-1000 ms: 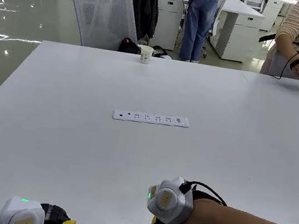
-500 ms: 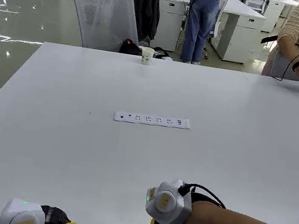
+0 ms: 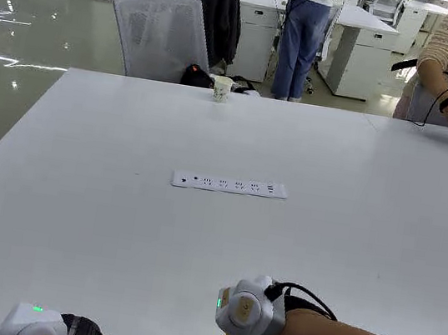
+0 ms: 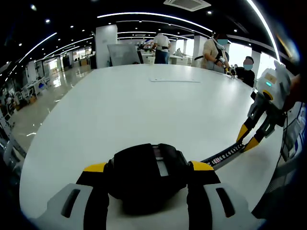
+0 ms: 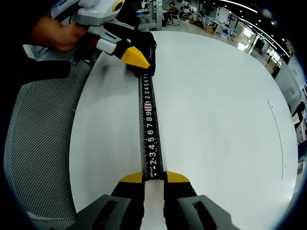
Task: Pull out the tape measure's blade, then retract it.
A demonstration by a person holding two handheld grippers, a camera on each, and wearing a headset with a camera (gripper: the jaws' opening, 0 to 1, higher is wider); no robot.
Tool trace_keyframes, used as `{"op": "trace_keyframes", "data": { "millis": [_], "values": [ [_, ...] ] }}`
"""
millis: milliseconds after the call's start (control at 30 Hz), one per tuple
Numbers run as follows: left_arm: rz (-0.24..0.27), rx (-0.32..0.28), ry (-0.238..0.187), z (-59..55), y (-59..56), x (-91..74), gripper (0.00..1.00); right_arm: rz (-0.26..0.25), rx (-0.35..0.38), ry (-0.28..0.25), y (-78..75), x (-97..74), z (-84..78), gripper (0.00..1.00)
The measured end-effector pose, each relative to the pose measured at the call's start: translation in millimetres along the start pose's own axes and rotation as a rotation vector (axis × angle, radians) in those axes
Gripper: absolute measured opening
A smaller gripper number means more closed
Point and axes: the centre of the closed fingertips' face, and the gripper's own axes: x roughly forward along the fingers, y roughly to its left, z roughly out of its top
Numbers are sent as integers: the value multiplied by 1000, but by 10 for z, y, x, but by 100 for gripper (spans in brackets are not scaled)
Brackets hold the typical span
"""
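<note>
Stretching beside the white table's (image 3: 114, 227) near edge, the blade (image 5: 149, 129), printed 2 to 9, is pinched at its tip by the right gripper (image 5: 154, 178); the black tape measure case (image 4: 144, 179) is clamped in the left gripper (image 4: 148, 166), with wide tabletop beyond

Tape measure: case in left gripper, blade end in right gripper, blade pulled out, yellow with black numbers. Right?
One slip: the blade is black with light numbers, not yellow with black, as the right gripper view shows. The rest stands: the left gripper clamps the case, the right gripper pinches the blade end, and the blade is pulled out between them.
</note>
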Motion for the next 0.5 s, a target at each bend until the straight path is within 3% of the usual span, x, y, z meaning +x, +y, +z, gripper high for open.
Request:
{"op": "trace_keyframes", "data": {
  "millis": [500],
  "values": [
    [-1, 0, 0, -5, -5, -4, 61, 4, -8, -1, 12, 14, 49, 11]
  ]
}}
